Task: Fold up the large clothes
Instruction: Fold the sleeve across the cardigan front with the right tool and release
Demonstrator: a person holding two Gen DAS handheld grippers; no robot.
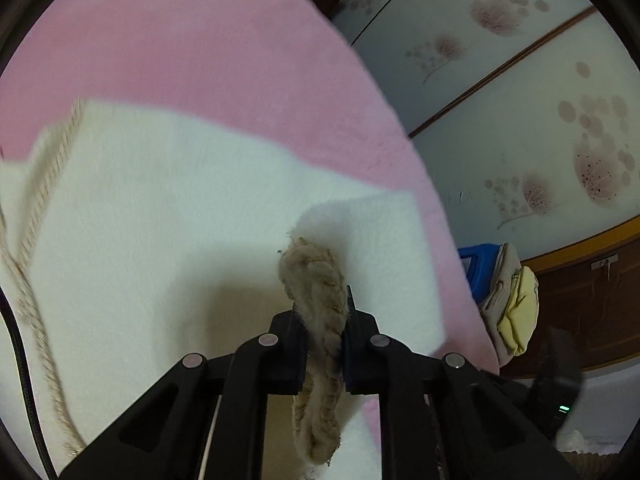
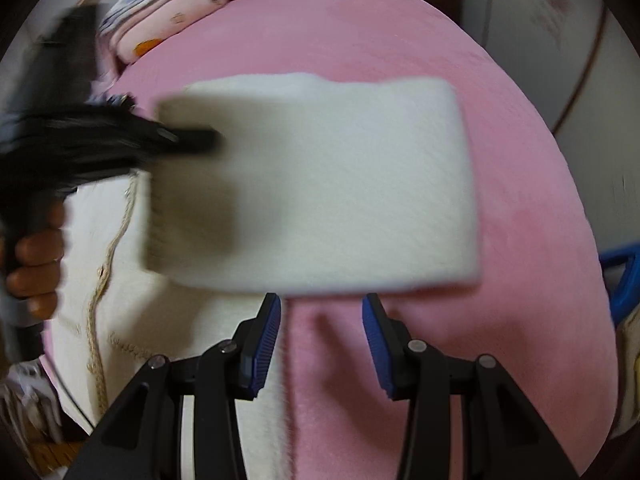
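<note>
A white fleecy garment (image 1: 168, 208) with beige braided trim lies on a pink bed cover (image 1: 192, 40). My left gripper (image 1: 324, 320) is shut on the braided trim edge (image 1: 316, 280) of the garment and holds that part lifted. In the right wrist view the lifted white panel (image 2: 320, 184) hangs blurred above the bed, with the left gripper (image 2: 192, 140) clamped on its left edge. My right gripper (image 2: 322, 316) is open and empty, just below the panel's lower edge, over the pink cover (image 2: 520, 240).
Pillows and patterned bedding (image 2: 168, 12) lie at the bed's far end. A floral wall panel (image 1: 540, 100) and a wooden cabinet (image 1: 592, 304) stand to the right, with a blue item (image 1: 476, 264) and folded cloths (image 1: 512, 304) beside the bed.
</note>
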